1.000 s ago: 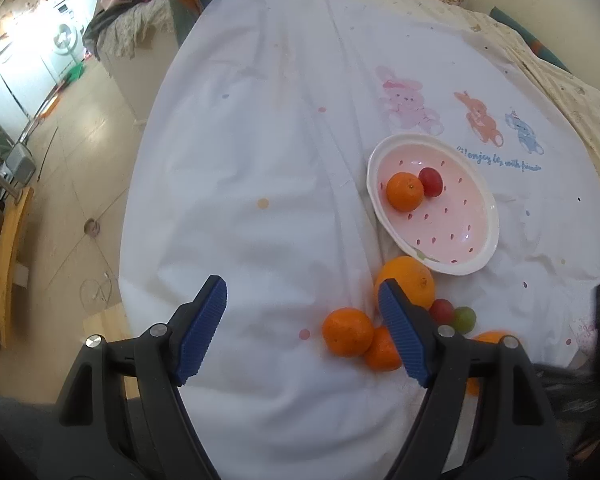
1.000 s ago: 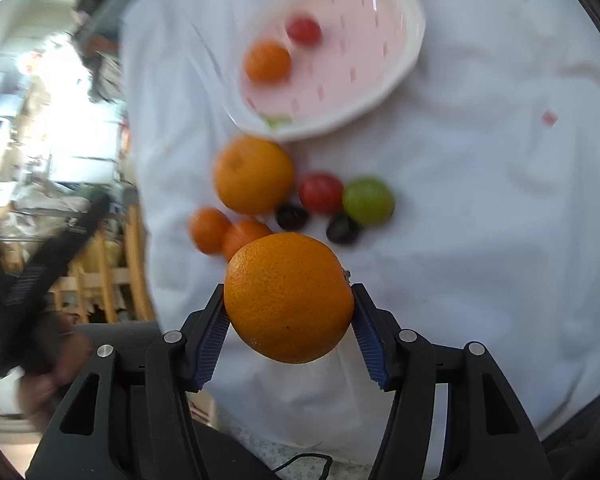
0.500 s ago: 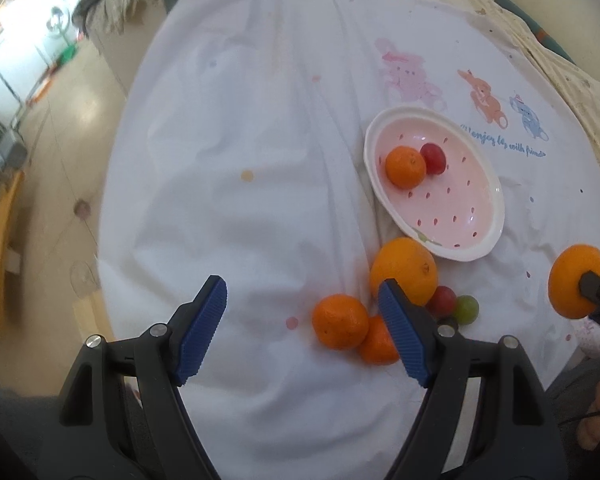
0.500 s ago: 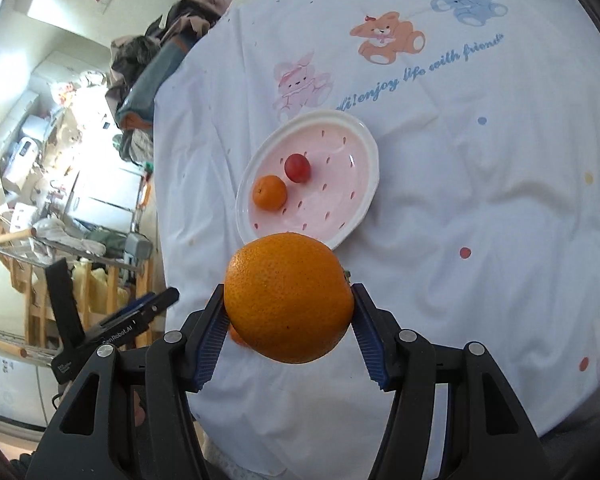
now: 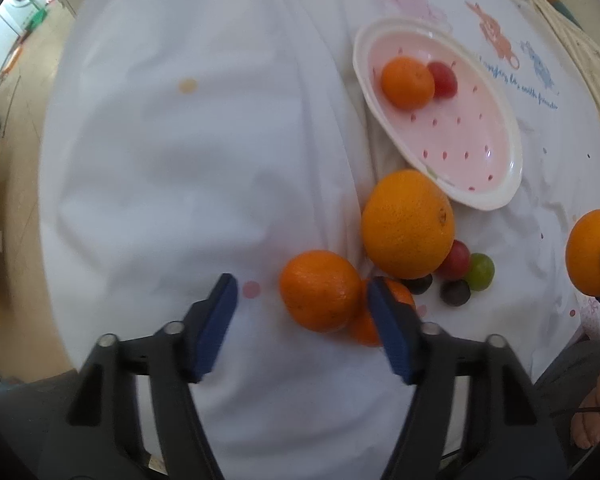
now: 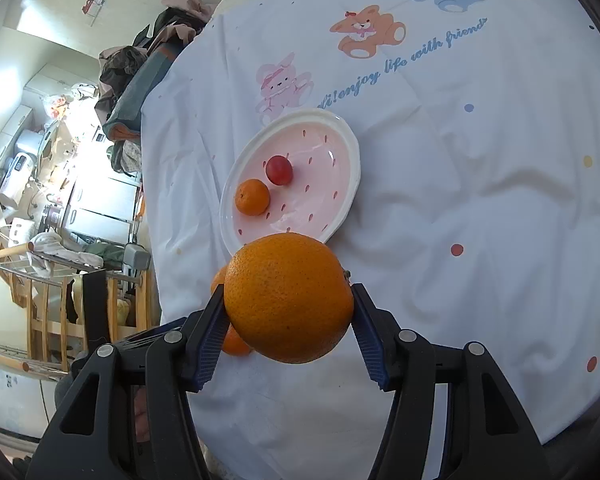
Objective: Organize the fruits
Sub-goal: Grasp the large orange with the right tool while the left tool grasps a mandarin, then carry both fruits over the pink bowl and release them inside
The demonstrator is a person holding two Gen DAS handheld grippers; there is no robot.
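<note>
Orange (image 6: 288,300) sits pinched in the right claw (image 6: 286,332), low in the frame. Left claw (image 5: 300,320) has been closing above a mandarin (image 5: 320,290), not touching it.

I'm looking at a white tablecloth (image 6: 480,208), creased and dotted with coloured spots. Near its far edge I see printed cartoon bears (image 6: 368,32) in orange, blue and pink, above blue script reading "enjoy life with friends". Past the cloth's left edge there's a heap of dark clothes (image 6: 148,64), white appliances (image 6: 20,160) in bright light, and wooden chairs (image 6: 48,304) lower down. Tan floor (image 5: 12,92) shows on the left.
</note>
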